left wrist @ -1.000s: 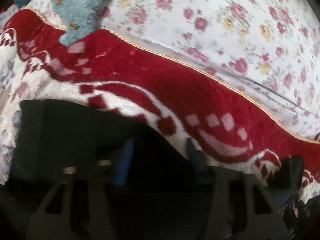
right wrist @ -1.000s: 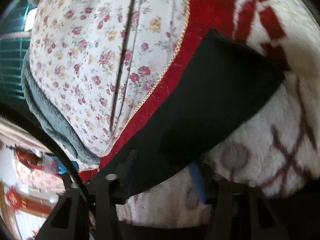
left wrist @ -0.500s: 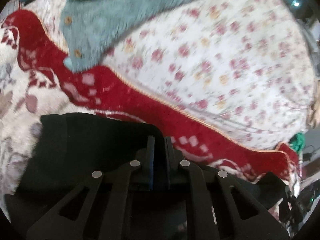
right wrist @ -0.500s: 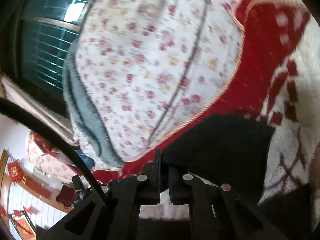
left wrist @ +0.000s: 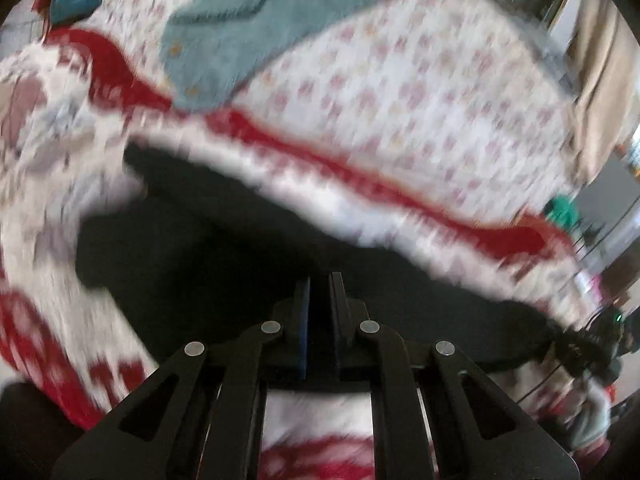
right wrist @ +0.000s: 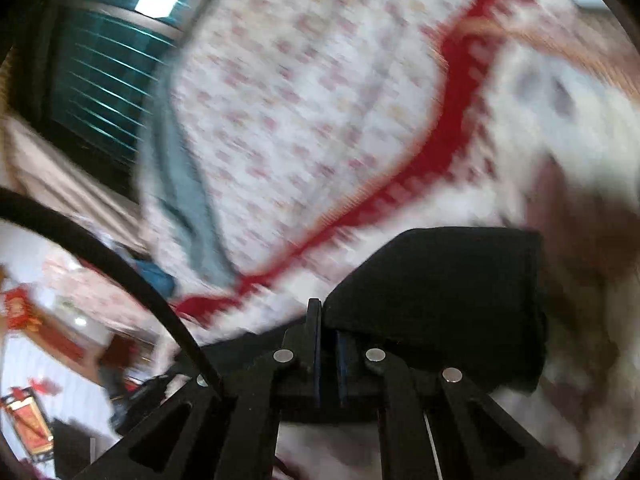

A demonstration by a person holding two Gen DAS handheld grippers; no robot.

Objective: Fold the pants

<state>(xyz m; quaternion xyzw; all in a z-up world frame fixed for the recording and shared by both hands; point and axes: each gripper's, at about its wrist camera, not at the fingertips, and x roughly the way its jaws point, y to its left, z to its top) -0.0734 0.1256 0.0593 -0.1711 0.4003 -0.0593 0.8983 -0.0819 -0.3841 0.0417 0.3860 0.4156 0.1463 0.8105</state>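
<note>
Black pants (left wrist: 224, 248) stretch across a red and white patterned blanket (left wrist: 52, 184) on a bed. In the left wrist view my left gripper (left wrist: 319, 280) is shut on the near edge of the black cloth, which spreads ahead and to both sides. In the right wrist view my right gripper (right wrist: 327, 320) is shut on another edge of the pants (right wrist: 448, 292), whose lifted part hangs to the right of the fingers. Both views are blurred by motion.
A white quilt with small pink flowers (left wrist: 400, 92) covers the far part of the bed, with a grey-blue fleece garment (left wrist: 240, 40) on it. A window with blinds (right wrist: 104, 68) shows at the left of the right wrist view. Room clutter lies beyond the bed's edges.
Both grippers went from open around the pants' edge to shut on it, then rose and pulled away, lifting the black cloth off the blanket. More of the bed and room came into view.
</note>
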